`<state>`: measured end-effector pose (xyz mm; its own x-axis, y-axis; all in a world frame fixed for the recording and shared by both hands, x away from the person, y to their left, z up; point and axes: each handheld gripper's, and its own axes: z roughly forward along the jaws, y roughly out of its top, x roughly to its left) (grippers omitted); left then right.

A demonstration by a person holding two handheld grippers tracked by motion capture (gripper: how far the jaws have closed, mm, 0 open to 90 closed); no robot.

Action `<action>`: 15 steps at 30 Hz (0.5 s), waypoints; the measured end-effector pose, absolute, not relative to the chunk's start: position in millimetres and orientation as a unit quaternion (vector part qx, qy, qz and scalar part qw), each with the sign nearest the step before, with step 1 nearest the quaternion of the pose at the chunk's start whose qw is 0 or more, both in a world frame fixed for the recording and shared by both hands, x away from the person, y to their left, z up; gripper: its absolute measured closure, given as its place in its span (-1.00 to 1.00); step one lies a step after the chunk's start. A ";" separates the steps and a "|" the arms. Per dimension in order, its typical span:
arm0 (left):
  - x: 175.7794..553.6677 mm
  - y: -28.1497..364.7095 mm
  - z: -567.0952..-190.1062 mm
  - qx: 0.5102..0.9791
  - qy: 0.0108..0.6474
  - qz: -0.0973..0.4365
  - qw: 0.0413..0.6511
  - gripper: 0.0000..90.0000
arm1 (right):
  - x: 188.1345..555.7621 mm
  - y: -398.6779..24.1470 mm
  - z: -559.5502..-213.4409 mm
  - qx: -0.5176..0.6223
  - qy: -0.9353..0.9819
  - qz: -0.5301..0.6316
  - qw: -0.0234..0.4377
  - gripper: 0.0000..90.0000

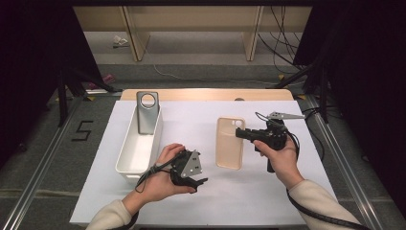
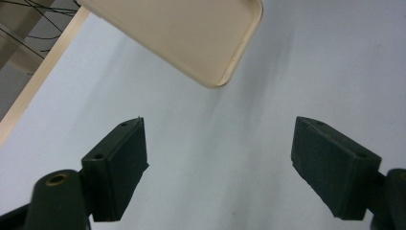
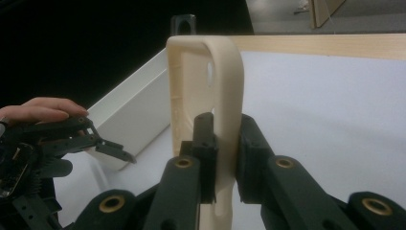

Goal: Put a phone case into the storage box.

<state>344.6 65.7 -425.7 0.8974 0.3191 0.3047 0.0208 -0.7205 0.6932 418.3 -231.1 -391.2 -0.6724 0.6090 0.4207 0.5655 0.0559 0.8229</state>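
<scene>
A beige phone case (image 1: 230,143) lies slightly lifted over the middle of the white table sheet (image 1: 249,201), hollow side up. My right gripper (image 1: 241,134) is shut on its far right edge; in the right gripper view the pads (image 3: 251,153) pinch the case's rim (image 3: 206,86). My left gripper (image 1: 198,184) hovers near the table's front, left of the case, jaws open. In the left gripper view its open jaws (image 2: 220,158) hold nothing, and the case's corner (image 2: 182,38) lies ahead of them.
A white tray (image 1: 125,148) stands at the left with a grey phone case (image 1: 147,115) leaning upright against its far end. The table's wooden far edge (image 1: 206,94) runs behind the sheet. Black curtains flank both sides.
</scene>
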 end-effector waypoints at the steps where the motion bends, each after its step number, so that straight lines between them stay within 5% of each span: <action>1: 344.4 66.6 -425.8 0.903 0.096 0.205 0.364 -0.56 | 417.6 -231.8 -390.7 0.404 0.727 0.555 0.020 0.80; 15: 347.2 74.4 -422.8 0.883 0.144 0.194 0.403 -0.50 | 406.5 -238.0 -390.8 0.375 0.739 0.559 0.026 0.80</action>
<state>347.2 74.4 -422.8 0.8834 0.4108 0.2256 0.0991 -0.6342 0.7668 406.5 -238.0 -390.8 -0.7177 0.5826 0.3813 0.5252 0.0935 0.8458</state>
